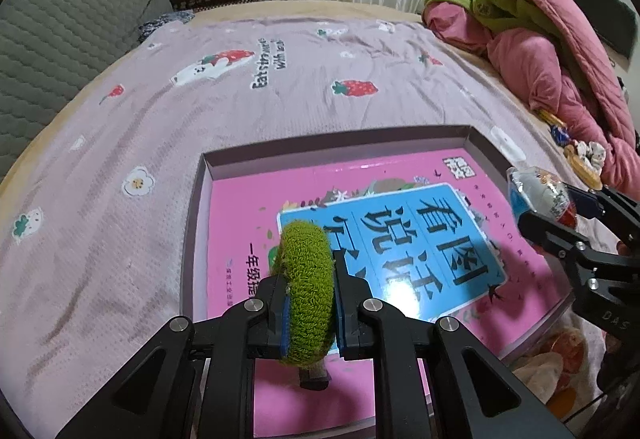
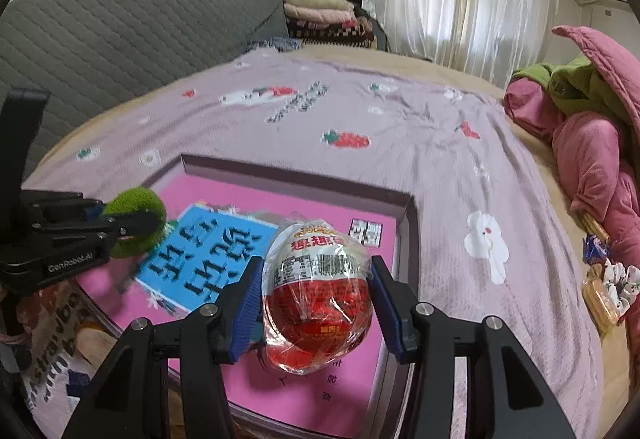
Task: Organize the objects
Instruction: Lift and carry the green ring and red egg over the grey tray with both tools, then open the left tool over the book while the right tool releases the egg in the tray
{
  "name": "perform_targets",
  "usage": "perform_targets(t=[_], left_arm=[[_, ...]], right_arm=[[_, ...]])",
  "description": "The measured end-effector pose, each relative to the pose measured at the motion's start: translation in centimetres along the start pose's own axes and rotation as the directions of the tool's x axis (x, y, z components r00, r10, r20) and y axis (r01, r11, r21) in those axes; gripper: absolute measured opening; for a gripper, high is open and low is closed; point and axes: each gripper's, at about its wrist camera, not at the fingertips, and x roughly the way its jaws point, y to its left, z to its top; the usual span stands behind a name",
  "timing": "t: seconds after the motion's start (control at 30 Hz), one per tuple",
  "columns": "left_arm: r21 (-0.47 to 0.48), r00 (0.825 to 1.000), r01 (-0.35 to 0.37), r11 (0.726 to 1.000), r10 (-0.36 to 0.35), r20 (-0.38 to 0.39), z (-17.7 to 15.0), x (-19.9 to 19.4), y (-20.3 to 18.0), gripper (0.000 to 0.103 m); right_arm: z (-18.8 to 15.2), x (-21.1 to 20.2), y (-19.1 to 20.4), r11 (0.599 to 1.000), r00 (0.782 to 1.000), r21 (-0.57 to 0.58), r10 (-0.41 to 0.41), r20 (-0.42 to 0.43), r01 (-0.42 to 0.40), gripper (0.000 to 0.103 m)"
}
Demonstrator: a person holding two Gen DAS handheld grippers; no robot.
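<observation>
My left gripper [image 1: 308, 303] is shut on a fuzzy green ring-shaped hair tie [image 1: 306, 279] and holds it over a pink book [image 1: 248, 231] that lies in a shallow purple box [image 1: 320, 143]. My right gripper [image 2: 316, 291] is shut on a red and white egg-shaped toy in clear wrap [image 2: 316, 295], also over the book [image 2: 352, 359] in the box [image 2: 406, 235]. The right gripper and its egg [image 1: 540, 195] show at the right of the left wrist view. The left gripper and the green hair tie [image 2: 138, 219] show at the left of the right wrist view.
The box rests on a lilac strawberry-print blanket [image 1: 280, 87] on a bed. Pink and green bedding [image 1: 540, 51] is piled at the right, with a floral scrunchie [image 2: 618, 283] and snack packets [image 2: 600, 299] below it. A grey headboard [image 2: 120, 39] stands at the left.
</observation>
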Motion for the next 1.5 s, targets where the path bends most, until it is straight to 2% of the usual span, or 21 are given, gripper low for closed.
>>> perform_targets(t=[0.27,0.57,0.73,1.17,1.5], left_arm=[[0.027,1.0,0.005,1.0,-0.005,-0.023,-0.8,0.7,-0.7,0.016],[0.041,0.998,0.037,0.998,-0.035,-0.058,-1.5,1.6,-1.4,0.016],[0.027,0.996,0.038,0.999,-0.036,-0.08,-1.8,2.1,-1.2,0.016],[0.004,0.997,0.036,0.999,-0.035,-0.07,-1.7,2.3,-0.7,0.016],[0.002,0.996,0.041,0.999,-0.041,-0.077,-1.6,2.3,-0.7,0.024]], right_arm=[[-1.2,1.5,0.0,1.0,0.998,-0.002,-0.003,-0.065,0.003,0.052],[-1.5,2.0,0.4,1.0,0.996,-0.02,-0.02,-0.086,0.019,0.052],[-1.6,2.0,0.4,0.999,0.996,-0.021,-0.035,-0.085,0.033,0.052],[-1.6,2.2,-0.5,0.997,0.994,0.015,-0.076,-0.076,0.077,0.053],[-1.6,2.4,-0.6,0.996,0.992,0.014,-0.085,-0.089,0.086,0.053]])
